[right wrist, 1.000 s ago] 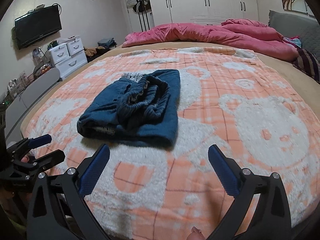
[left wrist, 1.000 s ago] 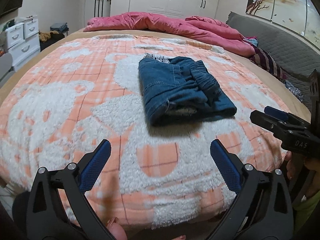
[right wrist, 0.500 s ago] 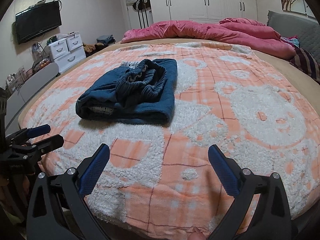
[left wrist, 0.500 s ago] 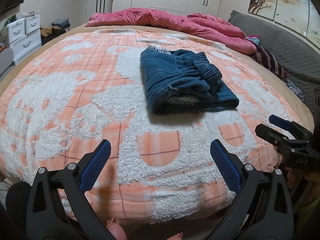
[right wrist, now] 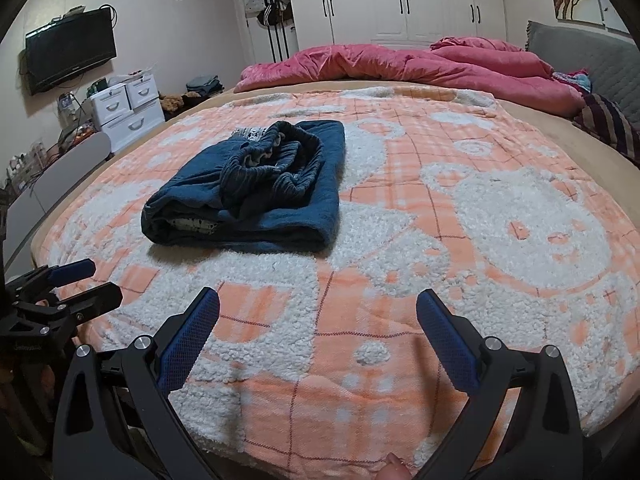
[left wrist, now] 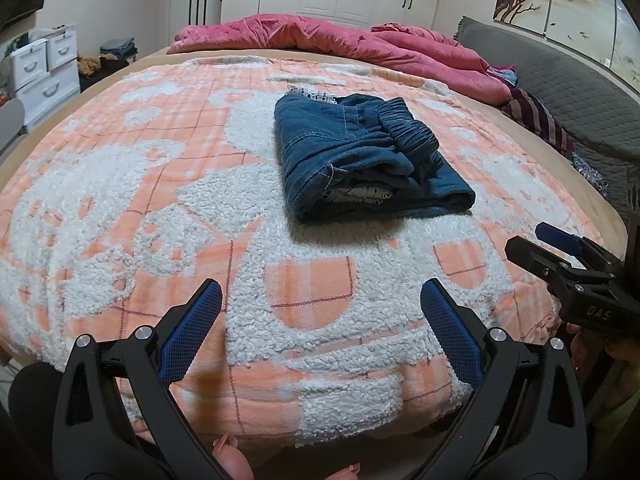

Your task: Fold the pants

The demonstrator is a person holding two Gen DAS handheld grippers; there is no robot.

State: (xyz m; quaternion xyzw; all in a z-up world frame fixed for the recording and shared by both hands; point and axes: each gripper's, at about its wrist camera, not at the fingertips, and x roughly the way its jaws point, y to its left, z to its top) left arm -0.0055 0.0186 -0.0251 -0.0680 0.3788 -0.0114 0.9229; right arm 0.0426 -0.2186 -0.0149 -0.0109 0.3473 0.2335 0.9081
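Dark blue pants (left wrist: 360, 156) lie folded into a thick bundle on the orange and white fleece blanket (left wrist: 120, 208), with the elastic waistband on top and a bit of patterned lining showing at the near end. The same pants (right wrist: 256, 192) sit left of centre in the right wrist view. My left gripper (left wrist: 320, 320) hangs open over the bed's near edge, holding nothing. My right gripper (right wrist: 318, 328) is open too and empty, also short of the pants. Each gripper shows at the side of the other's view.
A crumpled pink duvet (left wrist: 340, 40) lies across the far end of the bed. A grey padded headboard (left wrist: 560, 80) runs along the right. White drawer units (right wrist: 124, 108) and a wall television (right wrist: 70, 54) stand to the left, wardrobes (right wrist: 400, 0) behind.
Both grippers have drawn back toward the near edge of the bed, away from the folded pants. The pants lie still, and both grippers stay open.
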